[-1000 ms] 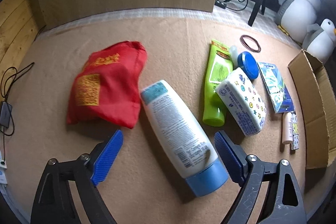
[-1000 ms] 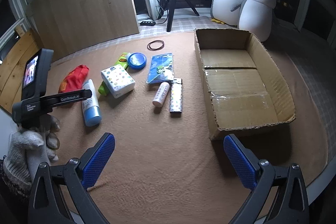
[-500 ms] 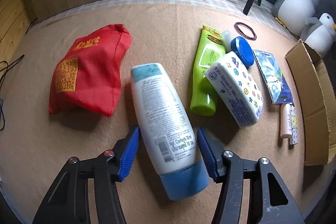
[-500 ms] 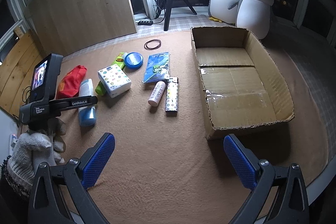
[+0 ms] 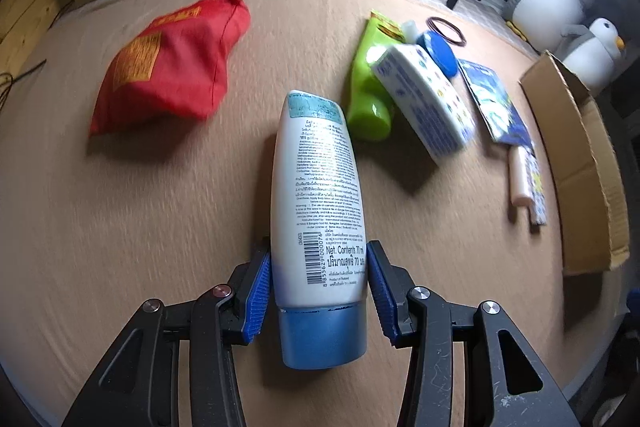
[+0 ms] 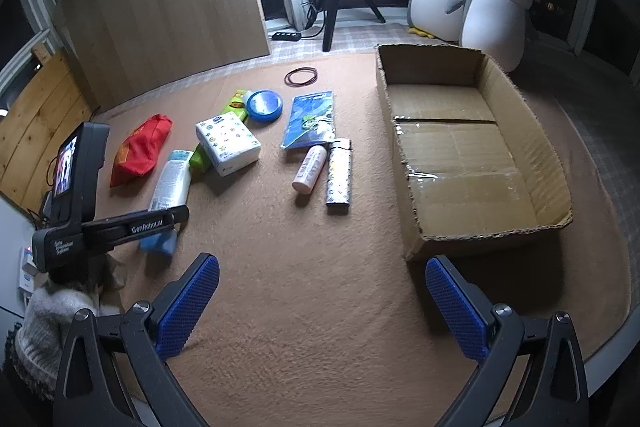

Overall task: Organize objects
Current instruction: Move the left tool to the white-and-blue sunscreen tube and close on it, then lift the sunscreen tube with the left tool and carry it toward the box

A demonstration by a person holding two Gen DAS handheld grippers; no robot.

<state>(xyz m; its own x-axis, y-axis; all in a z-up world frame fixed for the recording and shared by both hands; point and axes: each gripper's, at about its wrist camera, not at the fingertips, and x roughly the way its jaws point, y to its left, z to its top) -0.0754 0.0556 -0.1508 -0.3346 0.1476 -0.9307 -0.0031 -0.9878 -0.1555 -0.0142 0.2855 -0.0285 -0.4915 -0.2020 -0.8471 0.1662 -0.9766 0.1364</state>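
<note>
the white lotion tube (image 5: 318, 195) with a blue cap lies on the tan mat (image 5: 120, 227), cap end toward the left gripper (image 5: 319, 289), whose jaws are closing with both blue pads (image 5: 256, 301) against the tube's sides just above the cap. its back label reads "net. contents 70 ml" beside a barcode, with thai lines and small print too fine to read. ahead and to the left of this gripper lies a red cloth pouch (image 5: 172, 61) with yellow print. ahead to the right sit a green tube (image 5: 370, 83), a white patterned tissue pack (image 5: 426, 103), a blue round tin (image 5: 438, 53), and further right a cardboard box (image 5: 580, 163). the left gripper's arm is marked "genrobot.ai". the right gripper (image 6: 322, 305) hangs wide apart over bare mat, nothing between its pads.
</note>
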